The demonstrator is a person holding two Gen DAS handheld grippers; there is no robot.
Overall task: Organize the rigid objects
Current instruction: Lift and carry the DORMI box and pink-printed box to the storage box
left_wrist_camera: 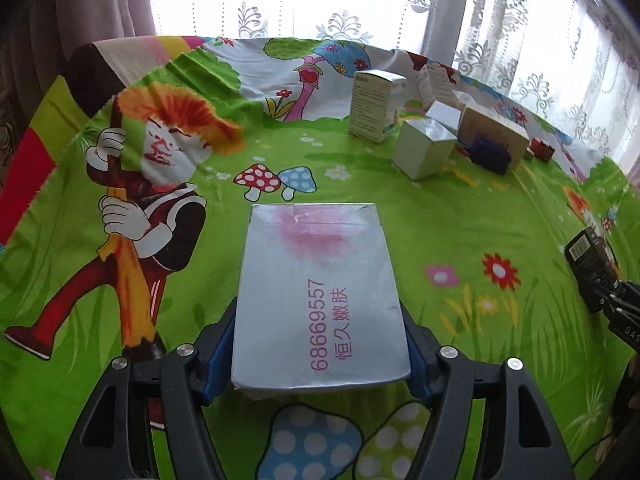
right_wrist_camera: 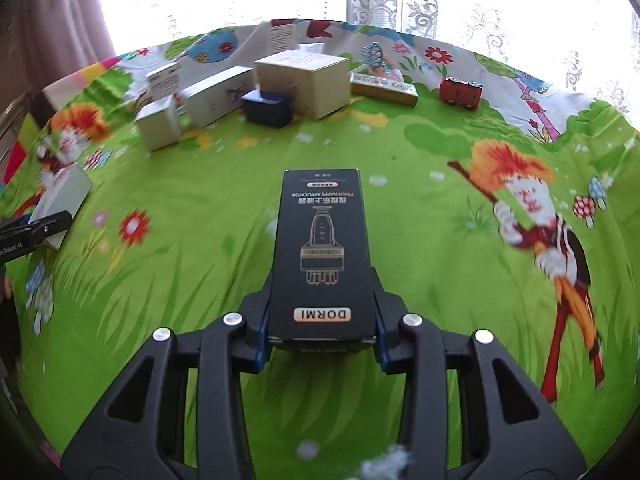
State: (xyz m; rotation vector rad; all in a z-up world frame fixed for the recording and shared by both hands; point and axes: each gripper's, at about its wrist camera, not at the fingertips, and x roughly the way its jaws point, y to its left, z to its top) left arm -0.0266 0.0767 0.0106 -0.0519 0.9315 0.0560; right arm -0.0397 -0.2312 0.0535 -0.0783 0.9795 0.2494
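The left gripper [left_wrist_camera: 320,344] is clamped on a silver box [left_wrist_camera: 318,300], its blue-padded fingers pressed against the box's two long sides near the end closest to the camera; the box lies flat in the grip, pink printed digits and a pink smudge on its top face, held over the green cartoon tablecloth [left_wrist_camera: 120,280]. The right gripper [right_wrist_camera: 322,312] likewise pinches a black box [right_wrist_camera: 320,256] marked DORMI, fingers bearing on both long sides at the near end, the box pointing toward twelve o'clock above the same cloth. In the left wrist view the black box shows again at about three o'clock, at the edge of the frame. In the right wrist view the silver box appears at roughly nine o'clock, pale and partly cut off. The other boxes stand grouped at the far side of the table: from the right wrist view, a large cream box [right_wrist_camera: 304,80] sits near twelve o'clock with a dark blue box [right_wrist_camera: 267,107] touching or just in front of its left lower corner, though blur makes it hard to say which. A long pale box [right_wrist_camera: 216,98] lies to its left, and a small silver cube [right_wrist_camera: 158,124] stands at about eleven o'clock. A gold bar-shaped box [right_wrist_camera: 384,87] and a red toy car [right_wrist_camera: 460,92] lie toward one o'clock. Lace curtains [right_wrist_camera: 480,12] hang behind the table.
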